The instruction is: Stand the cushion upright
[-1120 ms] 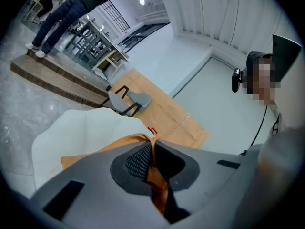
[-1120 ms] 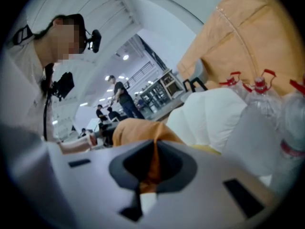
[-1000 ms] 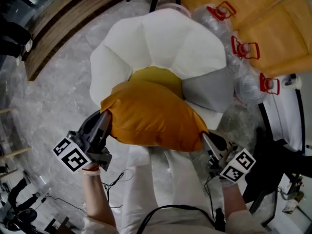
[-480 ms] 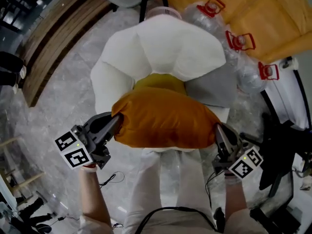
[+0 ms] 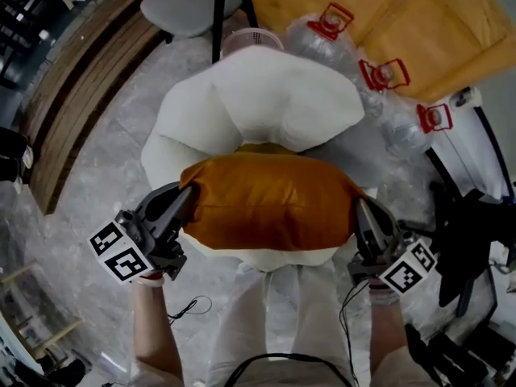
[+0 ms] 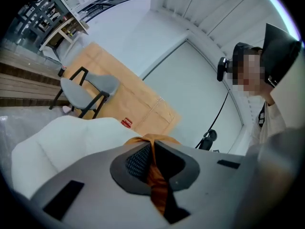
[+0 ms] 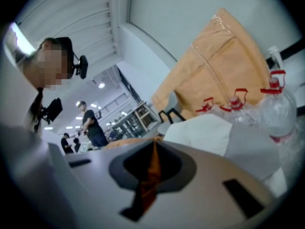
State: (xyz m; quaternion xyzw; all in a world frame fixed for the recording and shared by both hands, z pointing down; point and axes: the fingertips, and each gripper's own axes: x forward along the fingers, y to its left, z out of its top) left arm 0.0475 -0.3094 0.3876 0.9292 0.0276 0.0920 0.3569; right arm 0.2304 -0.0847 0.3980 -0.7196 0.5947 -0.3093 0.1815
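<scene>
You hold the orange cushion (image 5: 270,200) at frame centre, its long axis running left to right in front of the white padded chair (image 5: 274,95). Your left gripper (image 5: 189,193) is clenched on its left corner and your right gripper (image 5: 361,210) on its right.

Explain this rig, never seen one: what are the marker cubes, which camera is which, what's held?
No robot here: a person holds a two-jaw gripper in each hand. The marker cubes are part of those grippers. The top-down picture comes from a camera on the person's head, looking steeply down. The other two come from cameras riding on each gripper, looking along its jaws. The left gripper and right gripper are each shut on one end of an orange cushion; both gripper views show orange fabric pinched between the jaws. Behind it sits a white padded seat, with water bottles and a grey chair beyond.
</scene>
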